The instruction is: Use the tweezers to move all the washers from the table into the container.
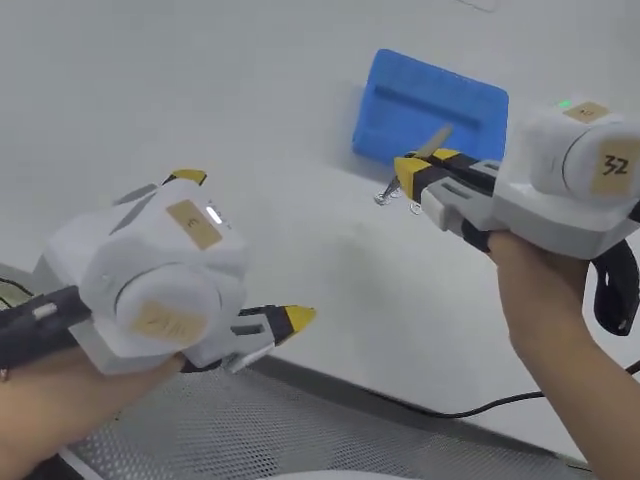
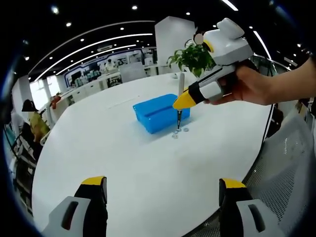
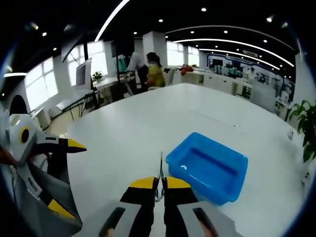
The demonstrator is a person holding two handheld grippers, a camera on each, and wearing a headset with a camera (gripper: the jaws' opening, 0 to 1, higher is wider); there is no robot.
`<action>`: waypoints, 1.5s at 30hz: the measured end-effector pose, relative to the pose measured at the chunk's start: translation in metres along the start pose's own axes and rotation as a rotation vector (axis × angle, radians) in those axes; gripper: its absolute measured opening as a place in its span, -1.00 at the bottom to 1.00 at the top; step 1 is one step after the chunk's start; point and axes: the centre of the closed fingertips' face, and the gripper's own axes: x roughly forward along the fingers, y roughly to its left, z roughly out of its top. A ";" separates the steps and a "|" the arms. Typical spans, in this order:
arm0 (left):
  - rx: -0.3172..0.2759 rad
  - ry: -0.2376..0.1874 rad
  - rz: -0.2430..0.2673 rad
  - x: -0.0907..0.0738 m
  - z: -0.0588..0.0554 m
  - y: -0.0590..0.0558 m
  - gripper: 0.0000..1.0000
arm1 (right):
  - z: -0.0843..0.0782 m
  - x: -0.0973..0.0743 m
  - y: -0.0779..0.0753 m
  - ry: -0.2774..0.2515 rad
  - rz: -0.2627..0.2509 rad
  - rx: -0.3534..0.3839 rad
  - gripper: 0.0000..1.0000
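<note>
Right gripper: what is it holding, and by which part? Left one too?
The right gripper is shut on the tweezers, gripped partway along their length, with the tips free below. The left gripper is open and holds nothing.

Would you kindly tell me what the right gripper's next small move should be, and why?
The right gripper holds the tweezers tips-down at the washers beside the blue container, so probably lower them onto one and pinch it.

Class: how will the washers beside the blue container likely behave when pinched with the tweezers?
The washers look small and flat, so probably light but hard to get under. They seem metallic, so may slip from the narrow tweezers. Lying flat, they should slide, not roll.
</note>
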 end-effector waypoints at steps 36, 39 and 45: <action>0.001 -0.046 0.027 -0.005 0.007 0.006 0.90 | 0.025 -0.035 -0.016 -0.080 -0.058 0.048 -0.97; -0.008 -0.042 0.026 -0.005 0.006 0.006 0.90 | 0.029 -0.035 -0.016 -0.085 -0.059 0.043 -0.97; -0.014 -0.040 0.028 -0.005 0.005 0.007 0.89 | 0.038 -0.032 -0.018 -0.094 -0.052 0.034 -0.97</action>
